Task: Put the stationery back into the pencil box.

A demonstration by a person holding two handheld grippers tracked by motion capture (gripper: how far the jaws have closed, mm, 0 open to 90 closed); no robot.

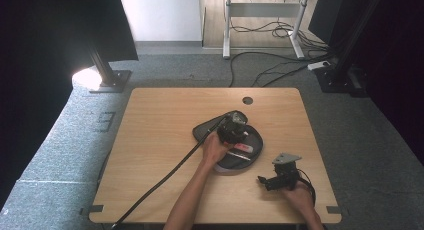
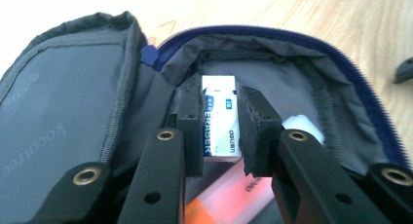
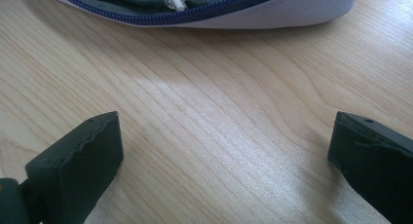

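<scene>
Bare forearms, no sleeves, entering from bottom of high view. Left gripper [image 1: 231, 128] black, thick black cable [image 1: 165, 177] trailing to lower left of frame. Right gripper [image 1: 280, 180] black, grey three-cornered plate [image 1: 286, 158] on top, thin looped cable beside. Left gripper view: black jaw arms with brass-ringed screw holes, foam-like pads [image 2: 190, 131]. Right gripper view: matte black pads [image 3: 78, 160], wavy ridged edge on lower-left one.

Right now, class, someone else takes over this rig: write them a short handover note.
Left gripper: jaws closed on the white eraser, inside the open pencil case.
Right gripper: jaws wide open, holding nothing, over bare table beside the case.
In the case: an orange-and-pink item and a white object.
Done: case unzipped, eraser gripped.
Left: unclear whether the eraser goes in or comes out; case not yet closed.
</scene>
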